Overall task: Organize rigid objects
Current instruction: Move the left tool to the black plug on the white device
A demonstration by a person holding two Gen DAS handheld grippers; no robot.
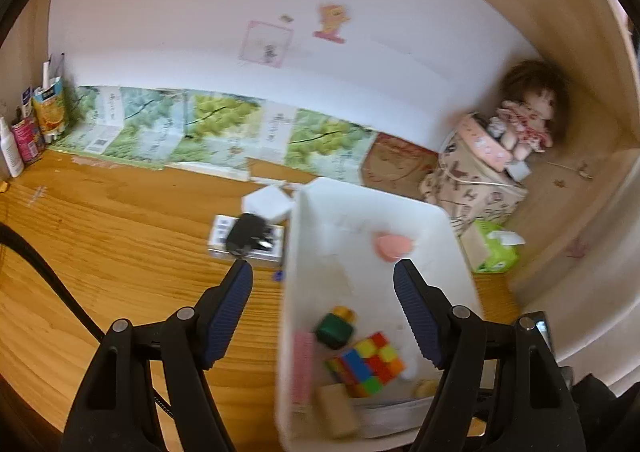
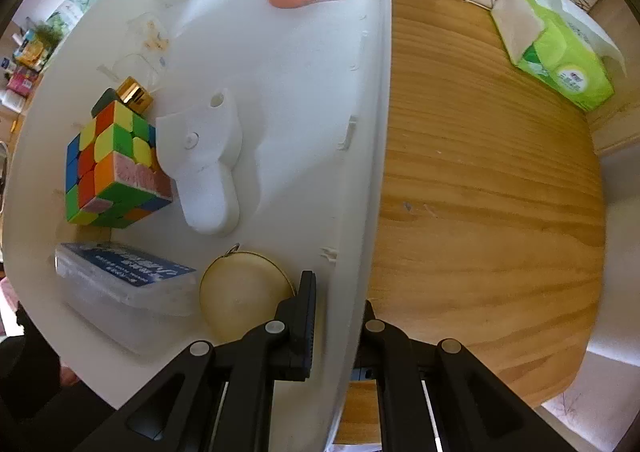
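A white plastic bin (image 1: 452, 236) stands on the wooden table. It holds a colour cube (image 1: 366, 364), a green bottle with a gold cap (image 1: 335, 328), a pink tape dispenser (image 1: 392, 246) and a tan block (image 1: 336, 408). My left gripper (image 1: 323, 266) hovers open above the bin's left wall, with nothing between its fingers. In the right wrist view my right gripper (image 2: 338, 290) is shut on the bin's side wall (image 2: 360, 92), one finger inside and one outside. Beside the inner finger lie a round cream tape measure (image 2: 244, 300), a clear box with a blue label (image 2: 120, 280), the cube (image 2: 112, 164) and a white plastic piece (image 2: 204, 164).
Left of the bin a black charger (image 1: 244, 234) lies on a small box, with a white adapter (image 1: 267, 204) behind it. A green tissue pack (image 2: 560, 56), a patterned bag (image 1: 472, 188) and a doll (image 1: 524, 120) are at the right. Bottles (image 1: 24, 132) stand far left.
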